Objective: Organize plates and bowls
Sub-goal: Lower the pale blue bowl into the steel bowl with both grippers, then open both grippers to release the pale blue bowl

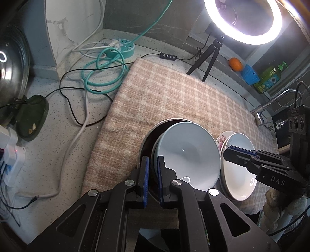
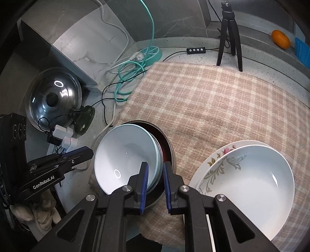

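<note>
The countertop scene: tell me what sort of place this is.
Most likely a home kitchen counter set up for filming. A faucet and dish soap bottle stand at the right, a glass pot lid leans by the wall, and bowls and plates sit on a checked cloth beneath a ring light.

Ring light (image 1: 243, 17), orange (image 1: 235, 64), pot lid (image 2: 55, 98)

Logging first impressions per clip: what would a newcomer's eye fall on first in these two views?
Probably the glowing ring light on its tripod at the back of the checked cloth. Next, the pale blue bowl tilted inside a dark metal-rimmed bowl at the cloth's near edge, with the left gripper and right gripper straddling the rims from opposite sides. Beside it sits a white plate stacked on a flowered plate.
</note>
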The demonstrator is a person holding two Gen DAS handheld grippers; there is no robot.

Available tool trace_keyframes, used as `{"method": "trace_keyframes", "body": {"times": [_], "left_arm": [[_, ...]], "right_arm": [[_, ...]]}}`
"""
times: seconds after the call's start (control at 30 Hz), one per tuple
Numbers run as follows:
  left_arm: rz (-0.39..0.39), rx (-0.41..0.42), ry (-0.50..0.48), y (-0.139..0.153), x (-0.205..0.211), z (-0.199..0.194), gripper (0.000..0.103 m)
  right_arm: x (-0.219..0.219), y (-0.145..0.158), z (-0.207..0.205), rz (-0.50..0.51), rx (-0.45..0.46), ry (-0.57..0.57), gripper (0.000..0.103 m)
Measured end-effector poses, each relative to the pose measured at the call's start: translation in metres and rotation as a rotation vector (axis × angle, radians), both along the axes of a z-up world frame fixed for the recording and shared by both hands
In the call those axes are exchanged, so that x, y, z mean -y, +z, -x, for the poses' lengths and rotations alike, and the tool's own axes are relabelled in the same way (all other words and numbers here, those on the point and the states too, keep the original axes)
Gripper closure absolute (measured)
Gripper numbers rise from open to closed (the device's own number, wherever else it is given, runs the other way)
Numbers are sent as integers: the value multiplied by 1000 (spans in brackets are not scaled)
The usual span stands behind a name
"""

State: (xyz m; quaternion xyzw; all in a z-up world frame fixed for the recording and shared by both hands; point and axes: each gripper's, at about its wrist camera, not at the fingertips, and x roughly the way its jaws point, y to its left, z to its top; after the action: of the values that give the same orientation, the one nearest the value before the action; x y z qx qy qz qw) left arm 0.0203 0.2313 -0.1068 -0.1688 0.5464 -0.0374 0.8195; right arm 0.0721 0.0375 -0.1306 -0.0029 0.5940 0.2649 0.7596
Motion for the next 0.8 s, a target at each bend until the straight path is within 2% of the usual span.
{"method": "trace_keyframes", "body": {"times": [0.27,0.5,0.6,0.8], "left_arm": [[-29,35,17,8,-5,5,96],[-5,49,95,9,-25,12,96],[-1,56,126,8,-34,16,91],[4,58,164,3,-44,23,91]], "right_arm": [[5,10,2,15,70,-3,88],[23,13,-1,19,122,-55,88],[31,13,-3,-6,119,-65,88],[33,14,-1,8,137,-35,87]]}}
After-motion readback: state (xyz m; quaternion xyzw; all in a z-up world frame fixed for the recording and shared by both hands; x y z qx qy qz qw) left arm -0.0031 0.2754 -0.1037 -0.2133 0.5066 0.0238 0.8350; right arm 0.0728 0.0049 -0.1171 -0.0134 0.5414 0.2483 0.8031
